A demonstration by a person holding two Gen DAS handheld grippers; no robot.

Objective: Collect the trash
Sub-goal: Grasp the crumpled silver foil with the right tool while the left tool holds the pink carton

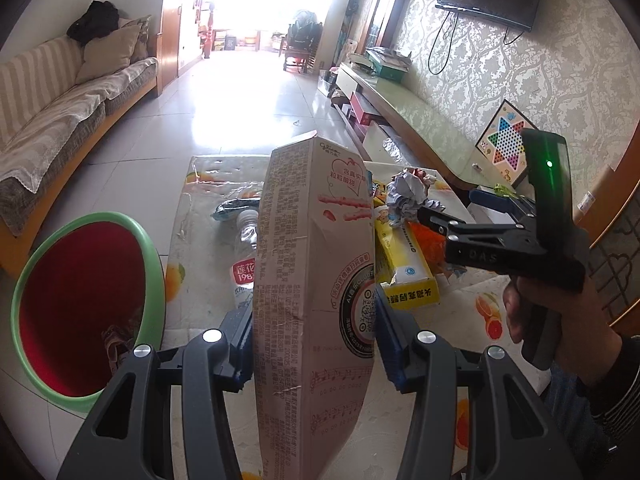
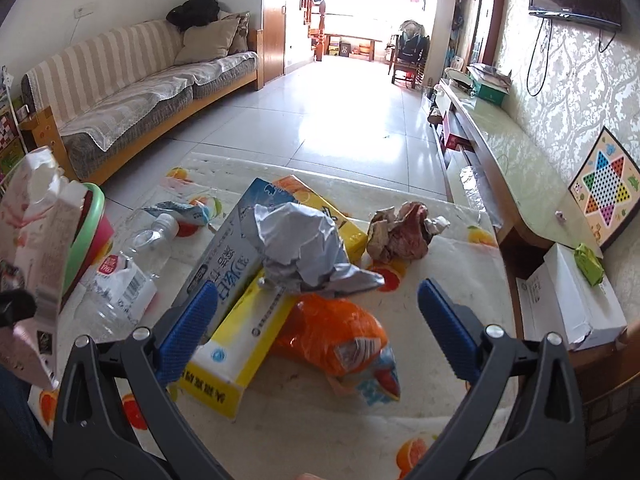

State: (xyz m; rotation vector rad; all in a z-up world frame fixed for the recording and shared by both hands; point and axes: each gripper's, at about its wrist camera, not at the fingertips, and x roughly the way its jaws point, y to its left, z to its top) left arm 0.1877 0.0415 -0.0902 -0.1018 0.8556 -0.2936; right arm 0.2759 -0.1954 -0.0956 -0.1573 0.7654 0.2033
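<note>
My left gripper (image 1: 314, 340) is shut on a tall pink snack box (image 1: 316, 280), held upright above the table, right of a red bin with a green rim (image 1: 86, 312). The box also shows at the left edge of the right wrist view (image 2: 36, 248). My right gripper (image 2: 316, 320) is open above a trash pile: a yellow carton (image 2: 244, 340), a grey-blue box (image 2: 224, 256), a crumpled grey paper (image 2: 308, 252), an orange wrapper (image 2: 336, 332), a brown paper ball (image 2: 400, 232) and a clear plastic bottle (image 2: 128, 268). It also appears in the left wrist view (image 1: 430, 220).
The table (image 2: 448, 280) has a fruit-print cover. A sofa (image 2: 140, 88) stands at the left. A low TV cabinet (image 2: 512, 160) with a checkers board (image 2: 604, 188) runs along the right wall. A white box (image 2: 572, 300) lies right of the table.
</note>
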